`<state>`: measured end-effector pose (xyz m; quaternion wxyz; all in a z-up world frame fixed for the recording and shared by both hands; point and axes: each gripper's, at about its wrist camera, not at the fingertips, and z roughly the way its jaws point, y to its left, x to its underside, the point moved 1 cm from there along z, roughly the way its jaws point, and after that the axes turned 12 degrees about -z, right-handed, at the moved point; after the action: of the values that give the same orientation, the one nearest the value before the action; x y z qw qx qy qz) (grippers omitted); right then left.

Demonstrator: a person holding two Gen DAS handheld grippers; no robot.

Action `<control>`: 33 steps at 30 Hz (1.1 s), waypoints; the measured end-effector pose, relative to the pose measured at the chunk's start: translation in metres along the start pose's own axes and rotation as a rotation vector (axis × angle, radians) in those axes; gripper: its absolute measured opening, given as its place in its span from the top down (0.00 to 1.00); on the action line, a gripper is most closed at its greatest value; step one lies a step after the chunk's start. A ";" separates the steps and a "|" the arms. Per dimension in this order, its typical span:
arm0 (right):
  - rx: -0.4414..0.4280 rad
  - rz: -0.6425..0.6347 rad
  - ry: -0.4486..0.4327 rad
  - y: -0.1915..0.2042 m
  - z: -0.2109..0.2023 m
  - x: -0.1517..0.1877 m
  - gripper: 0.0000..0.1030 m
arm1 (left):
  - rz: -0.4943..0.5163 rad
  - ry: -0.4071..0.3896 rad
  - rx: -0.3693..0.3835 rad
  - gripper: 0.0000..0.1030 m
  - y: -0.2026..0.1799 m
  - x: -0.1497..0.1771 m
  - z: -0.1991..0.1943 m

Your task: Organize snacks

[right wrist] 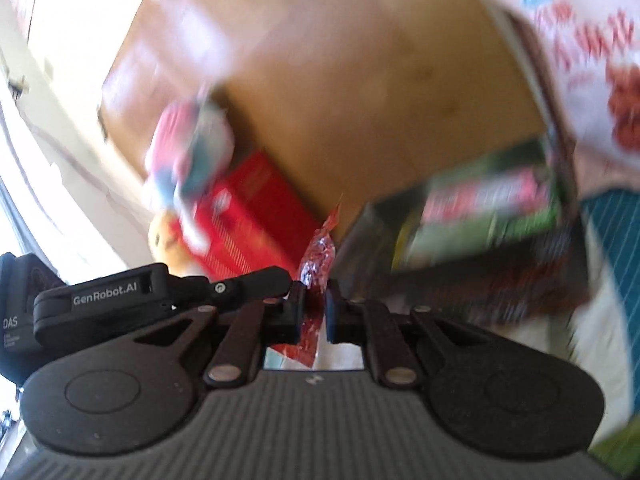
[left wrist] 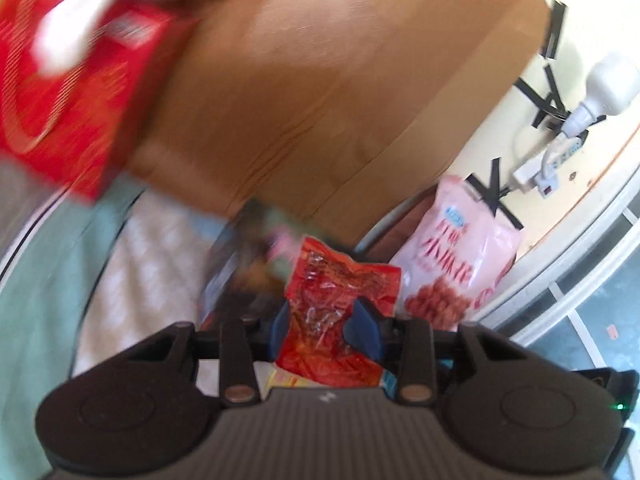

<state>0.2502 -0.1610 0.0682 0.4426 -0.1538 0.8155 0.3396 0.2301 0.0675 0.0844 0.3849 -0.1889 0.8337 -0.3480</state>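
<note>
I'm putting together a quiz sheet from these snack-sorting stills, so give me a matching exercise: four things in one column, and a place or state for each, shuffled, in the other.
Things
1. left gripper
2. right gripper
3. pink bag
4. red box

Places or states
A. propped upright beside the cardboard box, near a power strip
B. shut on a small red packet seen edge-on
C. blurred, at the upper left of the left wrist view
D. shut on a flat red packet with a clear window

Pairs: 1-D, 2-B, 3-A, 4-C
</note>
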 end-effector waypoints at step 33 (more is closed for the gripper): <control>0.302 0.001 0.027 -0.072 -0.135 0.060 0.56 | 0.002 0.167 -0.029 0.58 0.014 0.096 0.014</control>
<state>0.1728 -0.3035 0.0400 0.4496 -0.0895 0.8633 0.2113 0.1797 0.0153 0.0192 0.3114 -0.1640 0.8681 -0.3500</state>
